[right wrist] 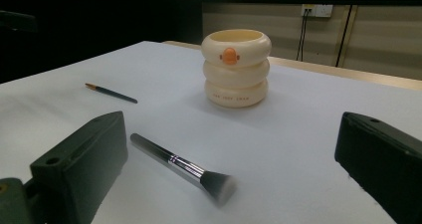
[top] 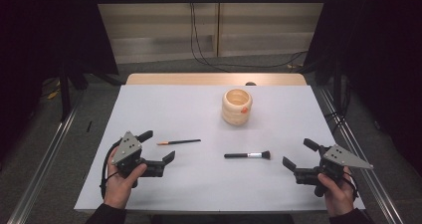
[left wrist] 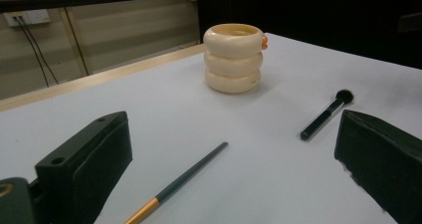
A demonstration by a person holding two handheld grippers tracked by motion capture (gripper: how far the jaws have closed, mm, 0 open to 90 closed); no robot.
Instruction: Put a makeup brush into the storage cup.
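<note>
A cream ringed cup point(top: 237, 106) with an orange mark stands upright at the table's far middle; it also shows as the cup point(left wrist: 233, 58) and the cup point(right wrist: 236, 67). A thin dark brush with an orange end point(top: 178, 142) lies left of centre, seen again as the thin brush point(left wrist: 183, 180) and the thin brush point(right wrist: 110, 93). A stubby makeup brush point(top: 247, 155) lies right of centre, also the makeup brush point(left wrist: 326, 115) and the makeup brush point(right wrist: 183, 168). My left gripper point(top: 159, 147) is open near the thin brush, holding nothing. My right gripper point(top: 300, 153) is open beside the makeup brush, empty.
The white table top point(top: 199, 184) has a wooden strip point(top: 214, 79) along its far edge. Metal rails point(top: 45, 149) run along both sides. Black cables point(top: 199, 45) hang down the far wall.
</note>
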